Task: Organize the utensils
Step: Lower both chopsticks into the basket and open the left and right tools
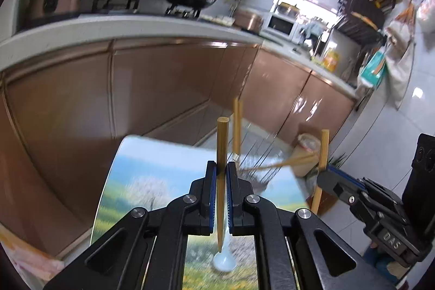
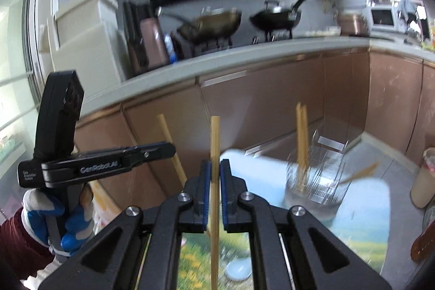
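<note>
Both grippers carry one chopstick apiece, upright. The left gripper has its blue pads clamped tight on a wooden chopstick that stands between them, and the right gripper pinches its own chopstick the same way.

Ahead, near the far right corner of the table with its printed landscape cover, stands a clear wire utensil holder with a pair of chopsticks already upright in it; another stick seems to lean out over its rim, though blur makes that uncertain. A white spoon lies on the cover below the grippers.

To seat these two well, I would bring each stick over the holder's open top, keep it vertical, lower the tip inside clear of the standing pair, and only then let go.

Readable writing: "GenRobot.AI" on the left gripper's side in the right wrist view, and "DAS" on the right gripper's body in the left wrist view.
</note>
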Demonstrator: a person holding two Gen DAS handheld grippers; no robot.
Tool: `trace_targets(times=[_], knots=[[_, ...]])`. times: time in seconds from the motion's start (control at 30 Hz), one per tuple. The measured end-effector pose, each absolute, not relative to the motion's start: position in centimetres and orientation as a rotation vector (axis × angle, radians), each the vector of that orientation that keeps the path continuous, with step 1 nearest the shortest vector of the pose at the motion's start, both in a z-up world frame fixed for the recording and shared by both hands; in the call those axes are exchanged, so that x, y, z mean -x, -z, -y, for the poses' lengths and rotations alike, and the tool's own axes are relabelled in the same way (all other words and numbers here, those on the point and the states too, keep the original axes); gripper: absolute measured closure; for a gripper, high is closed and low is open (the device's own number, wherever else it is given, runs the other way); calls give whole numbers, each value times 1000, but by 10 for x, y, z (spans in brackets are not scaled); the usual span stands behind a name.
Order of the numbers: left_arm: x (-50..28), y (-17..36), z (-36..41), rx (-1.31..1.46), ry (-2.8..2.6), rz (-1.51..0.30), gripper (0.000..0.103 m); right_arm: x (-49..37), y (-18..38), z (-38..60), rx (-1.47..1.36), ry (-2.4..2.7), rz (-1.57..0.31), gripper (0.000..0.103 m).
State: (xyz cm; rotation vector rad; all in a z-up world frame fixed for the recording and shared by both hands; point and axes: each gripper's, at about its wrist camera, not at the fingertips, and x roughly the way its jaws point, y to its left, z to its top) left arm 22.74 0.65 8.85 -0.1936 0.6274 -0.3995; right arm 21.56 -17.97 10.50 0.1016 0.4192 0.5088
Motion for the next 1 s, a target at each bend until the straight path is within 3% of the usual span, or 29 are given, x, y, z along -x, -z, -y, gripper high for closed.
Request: trace_targets(times=[0.27, 0.47, 1.0], knots=[[-269, -132, 21, 239, 487, -513, 97, -254, -154, 213, -113, -418, -215, 97], [-306, -142, 52, 224, 522, -440, 97, -297, -158, 234, -113, -281, -107, 97], [-386, -64, 111, 172, 520, -467, 97, -362, -79, 224, -6, 45, -63, 96]])
